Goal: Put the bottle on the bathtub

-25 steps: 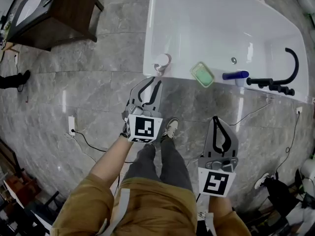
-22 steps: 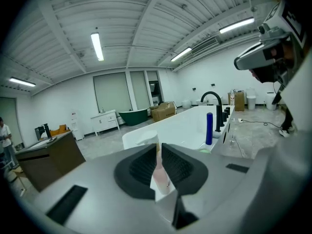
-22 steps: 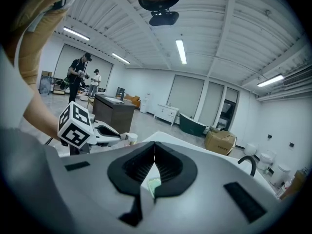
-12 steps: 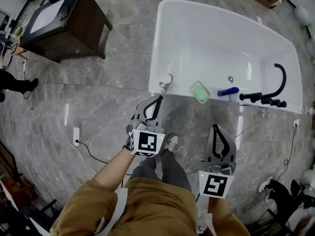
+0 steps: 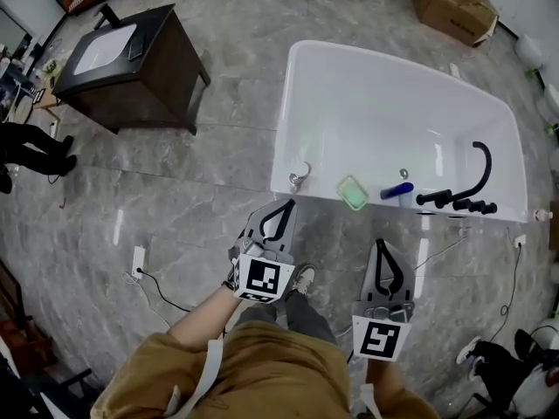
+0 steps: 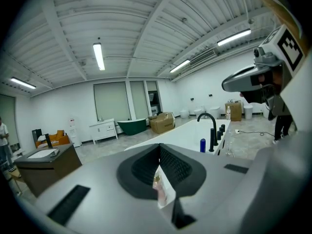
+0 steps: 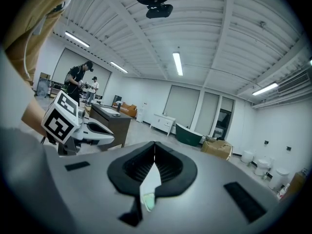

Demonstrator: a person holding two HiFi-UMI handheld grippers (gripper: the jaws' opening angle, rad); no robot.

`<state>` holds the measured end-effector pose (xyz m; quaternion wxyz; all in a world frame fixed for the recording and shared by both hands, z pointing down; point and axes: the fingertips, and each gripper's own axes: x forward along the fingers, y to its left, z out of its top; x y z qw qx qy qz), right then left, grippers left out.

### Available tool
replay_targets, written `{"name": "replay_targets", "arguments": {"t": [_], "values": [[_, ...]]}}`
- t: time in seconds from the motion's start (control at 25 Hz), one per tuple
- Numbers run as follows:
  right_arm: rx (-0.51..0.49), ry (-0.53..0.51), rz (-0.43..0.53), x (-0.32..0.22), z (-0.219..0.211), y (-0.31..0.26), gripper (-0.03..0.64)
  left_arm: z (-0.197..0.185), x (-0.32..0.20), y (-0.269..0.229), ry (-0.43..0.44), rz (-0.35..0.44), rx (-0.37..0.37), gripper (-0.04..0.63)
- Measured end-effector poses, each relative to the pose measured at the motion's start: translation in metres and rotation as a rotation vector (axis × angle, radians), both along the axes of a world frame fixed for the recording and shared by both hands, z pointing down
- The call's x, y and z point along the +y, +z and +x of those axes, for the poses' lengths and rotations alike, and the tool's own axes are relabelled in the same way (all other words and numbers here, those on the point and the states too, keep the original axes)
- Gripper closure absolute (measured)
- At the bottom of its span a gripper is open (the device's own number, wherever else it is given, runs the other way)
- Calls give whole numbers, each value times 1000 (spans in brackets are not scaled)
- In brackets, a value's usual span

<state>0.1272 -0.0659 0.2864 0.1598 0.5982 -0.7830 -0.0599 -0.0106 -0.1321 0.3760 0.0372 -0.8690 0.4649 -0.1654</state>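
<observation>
Pulled back from the white bathtub (image 5: 288, 147) over the last second, with its near rim, then just ahead of the left gripper (image 5: 286, 206), now clearly apart from it and smaller in the head view. Holds that gripper low and forward on a bare forearm reaching out of a tan sleeve, marker cube toward the camera, tips aimed at the tub's near-left corner. Keeps the right gripper (image 5: 381, 246) farther back and off to the right, closer to the body, pointing much the same way. Shows both pairs of jaws pressed together at the tips, pinching nothing: a closed loop in the left gripper view (image 6: 159, 147), likewise in the right gripper view (image 7: 154, 144). Leaves the bottle (image 5: 300, 176), pale with a pinkish tone, standing on the rim at that near-left corner, ahead of the left gripper and out of contact with it; glimpsed again through the slit below the closed tips (image 6: 157, 185). Farther right along the same rim: a green soap dish (image 5: 353, 192), then a blue bottle (image 5: 397, 190) upright just beside the black faucet (image 5: 476, 173). Off to the left on the grey stone floor, well apart from the tub, a dark cabinet (image 5: 131, 68); beyond the tub's far end, a cardboard box (image 5: 454, 7).
</observation>
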Motion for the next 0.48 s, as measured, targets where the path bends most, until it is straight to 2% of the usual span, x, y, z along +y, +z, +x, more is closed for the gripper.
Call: {"name": "replay_targets", "arguments": {"t": [0.48], "values": [[-11, 27, 30, 18, 11, -35, 612, -1, 14, -76, 12, 85, 73, 589]]}}
